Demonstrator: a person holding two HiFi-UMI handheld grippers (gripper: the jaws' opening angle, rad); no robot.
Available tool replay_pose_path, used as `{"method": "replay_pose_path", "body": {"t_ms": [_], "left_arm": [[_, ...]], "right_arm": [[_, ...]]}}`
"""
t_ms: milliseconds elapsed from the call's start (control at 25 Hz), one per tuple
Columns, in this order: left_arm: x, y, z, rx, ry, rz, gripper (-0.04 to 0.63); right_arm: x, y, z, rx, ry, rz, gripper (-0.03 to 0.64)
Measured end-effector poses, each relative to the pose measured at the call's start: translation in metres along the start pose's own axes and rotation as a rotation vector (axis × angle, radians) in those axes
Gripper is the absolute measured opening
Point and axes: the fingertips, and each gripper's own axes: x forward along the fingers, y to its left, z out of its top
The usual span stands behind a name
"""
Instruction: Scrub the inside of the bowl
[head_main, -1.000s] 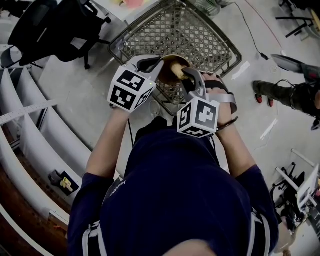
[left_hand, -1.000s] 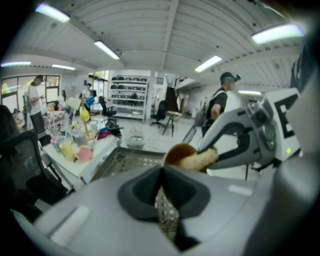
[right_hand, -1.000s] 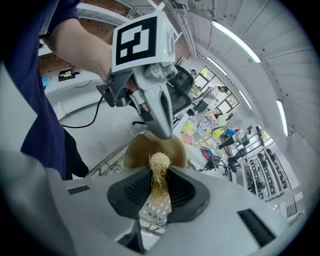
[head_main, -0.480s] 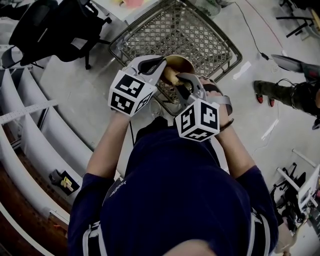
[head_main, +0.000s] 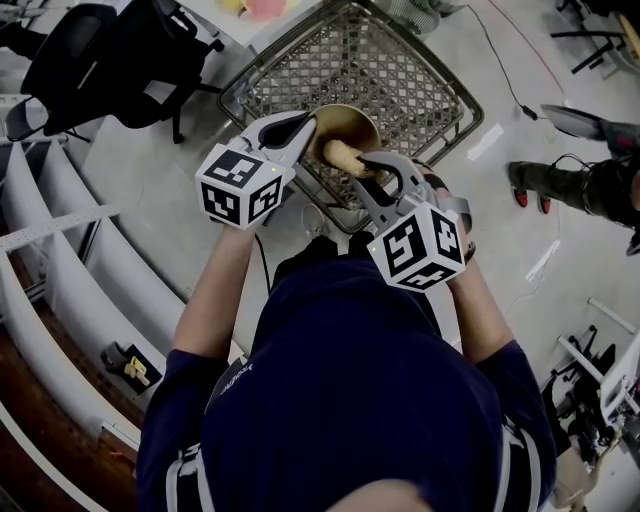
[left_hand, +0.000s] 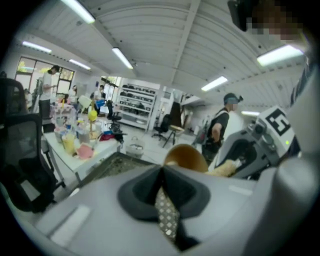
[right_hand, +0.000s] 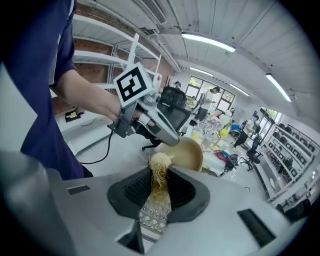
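Note:
A golden-brown bowl (head_main: 358, 122) is held up in the air over a wire basket. My left gripper (head_main: 305, 125) is shut on its left rim. In the left gripper view the bowl (left_hand: 186, 157) shows just beyond the closed jaws of the left gripper (left_hand: 161, 172). My right gripper (head_main: 362, 165) is shut on a tan fibrous scrubber (head_main: 338, 153), whose tip lies at the bowl's mouth. In the right gripper view the scrubber (right_hand: 160, 161) sticks out of the right gripper (right_hand: 156, 175) and touches the lower rim of the bowl (right_hand: 189, 152), which tilts toward me.
A wire mesh basket (head_main: 400, 60) stands under the bowl. A black office chair (head_main: 110, 50) is at the upper left and white curved shelving (head_main: 50, 250) along the left. Another person's legs (head_main: 570, 185) are at the right. A cluttered table (left_hand: 75, 142) stands beyond.
The right gripper has pulled back toward my body and to the right with the scrubber. The left gripper has shifted left and the bowl's mouth now shows more.

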Motion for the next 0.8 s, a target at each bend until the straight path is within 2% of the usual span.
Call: {"method": "replay_pose_path", "body": {"t_ms": [80, 240, 360, 520, 800], "left_arm": [[-0.002, 0.007, -0.005, -0.076, -0.009, -0.005, 0.011], [-0.009, 0.022, -0.014, -0.214, -0.037, -0.009, 0.011], [-0.013, 0.022, -0.013, -0.238, -0.056, -0.029, 0.011], [-0.013, 0.011, -0.013, -0.137, -0.030, -0.040, 0.011], [-0.006, -0.022, -0.009, 0.169, 0.048, -0.042, 0.011]], "right_arm": [[-0.012, -0.007, 0.003, 0.042, -0.049, 0.002, 0.069], [-0.040, -0.034, 0.011, 0.128, -0.167, -0.061, 0.069], [-0.048, -0.047, 0.012, 0.242, -0.231, -0.056, 0.069], [-0.051, -0.058, 0.020, 0.316, -0.279, -0.049, 0.069], [-0.041, -0.061, 0.030, 0.315, -0.299, 0.018, 0.069]]}}
